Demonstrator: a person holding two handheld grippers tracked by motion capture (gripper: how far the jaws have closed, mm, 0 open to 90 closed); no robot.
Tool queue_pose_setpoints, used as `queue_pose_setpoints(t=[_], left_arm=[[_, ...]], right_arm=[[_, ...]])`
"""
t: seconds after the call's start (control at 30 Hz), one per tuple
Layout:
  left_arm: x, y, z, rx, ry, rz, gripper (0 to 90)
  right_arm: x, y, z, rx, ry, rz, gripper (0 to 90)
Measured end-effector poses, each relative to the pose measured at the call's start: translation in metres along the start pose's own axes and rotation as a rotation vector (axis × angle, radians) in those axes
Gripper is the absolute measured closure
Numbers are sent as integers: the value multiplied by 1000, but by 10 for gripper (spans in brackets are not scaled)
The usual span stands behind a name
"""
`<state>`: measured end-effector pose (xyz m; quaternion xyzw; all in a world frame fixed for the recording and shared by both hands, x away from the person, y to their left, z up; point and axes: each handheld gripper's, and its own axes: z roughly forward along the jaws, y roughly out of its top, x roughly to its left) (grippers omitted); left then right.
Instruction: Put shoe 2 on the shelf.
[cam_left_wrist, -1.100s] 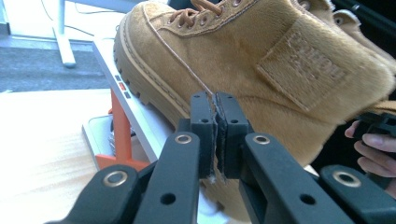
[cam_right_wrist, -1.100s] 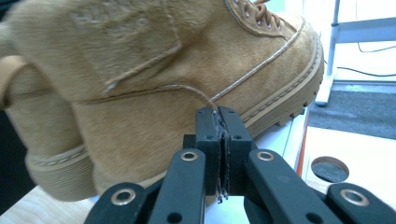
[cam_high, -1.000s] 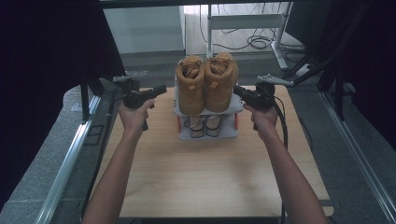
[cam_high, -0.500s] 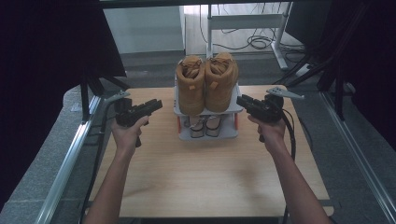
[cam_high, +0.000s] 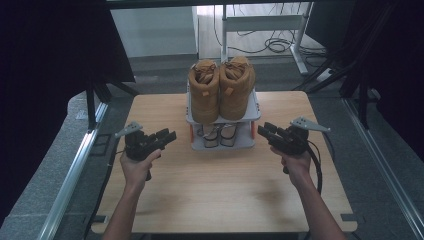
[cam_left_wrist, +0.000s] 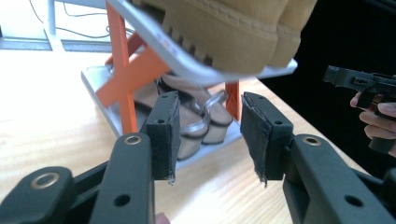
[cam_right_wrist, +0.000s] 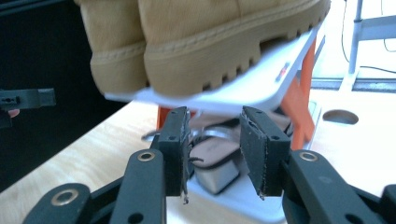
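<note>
Here: a person at a wooden table (cam_high: 220, 200) holds a gripper in each hand, a two-shelf shoe rack (cam_high: 252, 114) between them.
Left gripper (cam_high: 167, 136): jaws apart, nothing between them; the rack's lower shelf lies just ahead of its fingertips (cam_left_wrist: 164, 135).
Right gripper (cam_high: 266, 131): jaws apart and empty too; the rack's top shelf hangs above and beyond its fingertips (cam_right_wrist: 259, 149).
Boots (cam_high: 221, 89): tan pair on the top shelf, side by side, above both sets of fingers.
Sandals (cam_high: 218, 135): pair on the lower shelf, straight ahead of the open jaws.
Handling, boots: likely heavy and bulky, with a soft upper and stiff lugged sole; the collar or heel looks the surest hold.
Handling, sandals: likely light, with thin straps a finger could pinch.
Handling, rack: probably light plastic on orange legs (cam_left_wrist: 122, 84); a shove could tip it under the boots' weight.
</note>
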<state>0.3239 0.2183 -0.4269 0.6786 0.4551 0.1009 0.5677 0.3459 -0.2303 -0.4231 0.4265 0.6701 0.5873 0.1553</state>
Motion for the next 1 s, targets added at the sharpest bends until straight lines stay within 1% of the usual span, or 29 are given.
queue_pose_setpoints(t=[0.13, 0.27, 0.3, 0.33, 0.43, 0.47, 0.5, 0.53, 0.6, 0.63, 0.7, 0.77, 0.83, 0.9, 1.0], left_arm=[[0, -21, 1, 29, -6, 6, 528], [-2, -42, 2, 55, -2, 19, 504], [-2, -47, 3, 76, -5, 27, 500], [-2, -51, 4, 87, 2, 35, 494], [-1, -63, 6, 99, -3, 30, 492], [-1, -65, 6, 107, -2, 35, 491], [-2, -68, 7, 112, 6, 49, 484], [-3, -70, 7, 110, 7, 44, 483], [-2, -74, 8, 106, -5, 34, 483], [-2, -75, 9, 110, 0, 29, 481], [-2, -76, 11, 121, 6, 34, 475], [-3, -76, 11, 118, 7, 36, 474], [-4, -75, 10, 112, 10, 47, 472], [-5, -74, 9, 107, 8, 47, 472], [-5, -76, 7, 106, 9, 47, 463]], right_arm=[[2, -19, -8, 17, -6, -8, 599], [5, -37, -14, 51, -16, -27, 581], [6, -41, -16, 57, -13, -27, 577], [8, -45, -18, 63, -10, -29, 574], [10, -60, -18, 85, -7, -43, 566], [11, -65, -18, 103, -5, -46, 564], [11, -70, -17, 117, -8, -57, 562], [12, -74, -16, 126, -12, -62, 562], [13, -82, -15, 131, -8, -60, 561], [13, -84, -14, 134, -5, -57, 558], [14, -87, -13, 135, -6, -58, 557], [15, -86, -14, 129, -1, -64, 554], [16, -83, -16, 119, -5, -76, 546], [17, -82, -19, 102, 1, -66, 537], [18, -84, -20, 112, -6, -87, 514]])
